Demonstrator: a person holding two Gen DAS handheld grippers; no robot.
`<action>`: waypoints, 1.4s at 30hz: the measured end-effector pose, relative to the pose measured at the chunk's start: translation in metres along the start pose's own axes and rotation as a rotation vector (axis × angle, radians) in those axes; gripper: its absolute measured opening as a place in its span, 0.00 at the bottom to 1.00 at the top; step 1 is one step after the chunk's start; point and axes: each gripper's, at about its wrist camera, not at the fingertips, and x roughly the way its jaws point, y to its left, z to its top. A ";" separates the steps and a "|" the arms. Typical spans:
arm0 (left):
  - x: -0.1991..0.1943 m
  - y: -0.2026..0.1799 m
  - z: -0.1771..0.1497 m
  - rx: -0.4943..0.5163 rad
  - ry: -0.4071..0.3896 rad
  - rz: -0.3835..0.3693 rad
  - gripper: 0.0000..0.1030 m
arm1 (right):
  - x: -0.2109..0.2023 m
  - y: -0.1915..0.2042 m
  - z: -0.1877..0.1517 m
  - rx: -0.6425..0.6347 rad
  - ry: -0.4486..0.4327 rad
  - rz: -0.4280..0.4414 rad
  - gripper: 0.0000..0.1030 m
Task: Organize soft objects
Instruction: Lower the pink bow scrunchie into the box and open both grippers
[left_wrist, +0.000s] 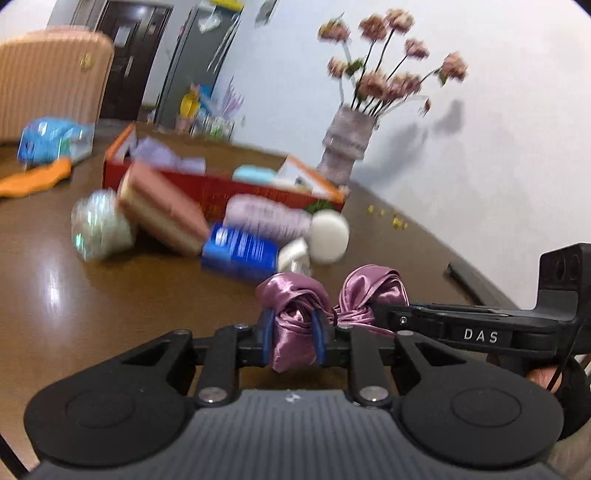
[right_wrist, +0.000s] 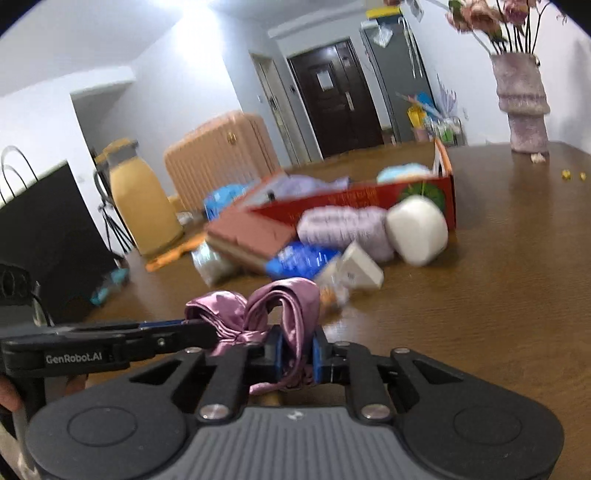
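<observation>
My left gripper (left_wrist: 293, 334) has its jaws clamped on one end of the pink satin cloth (left_wrist: 291, 317), the blue pads pressing the bunched fabric from both sides. My right gripper (right_wrist: 295, 356) has its jaws clamped on the other end of the same cloth (right_wrist: 291, 306), a folded loop standing up between its pads. The cloth spans the short gap between the two grippers, just above the brown surface (left_wrist: 92, 295); I cannot tell whether it touches the wood. In the left view the right gripper (left_wrist: 391, 314) enters from the right side; in the right view the left gripper (right_wrist: 192, 326) enters from the left. A fingertip (left_wrist: 543, 376) of the person shows behind the right tool. Beyond the cloth lies a loose cluster, blurred: a blue packet (left_wrist: 240, 251), a small white pack (right_wrist: 360, 266), a white round pad (left_wrist: 328, 236), a lilac roll (left_wrist: 266, 218), a pink-and-cream sponge block (left_wrist: 162, 210) leaning tilted, and a clear shiny bundle (left_wrist: 99, 225). Behind them stands a red box (left_wrist: 221, 188), open, with lilac and light blue soft items inside. Further left on the surface are an orange cloth (left_wrist: 33, 181) and a blue bag (left_wrist: 48, 140). A vase (left_wrist: 347, 144) of pink flowers (left_wrist: 388, 55) stands near the wall. Off the surface I note a peach suitcase (right_wrist: 221, 151), a yellow jug (right_wrist: 140, 199), a black bag (right_wrist: 44, 229) and a dark door (right_wrist: 336, 96).
</observation>
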 end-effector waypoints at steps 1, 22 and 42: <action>-0.001 0.000 0.007 0.005 -0.021 -0.006 0.21 | -0.001 -0.001 0.007 0.003 -0.021 0.013 0.14; 0.287 0.141 0.246 -0.197 0.306 0.256 0.29 | 0.303 -0.105 0.274 0.019 0.265 -0.160 0.19; 0.101 0.083 0.269 0.004 0.084 0.293 0.70 | 0.141 -0.073 0.306 -0.074 0.108 -0.277 0.67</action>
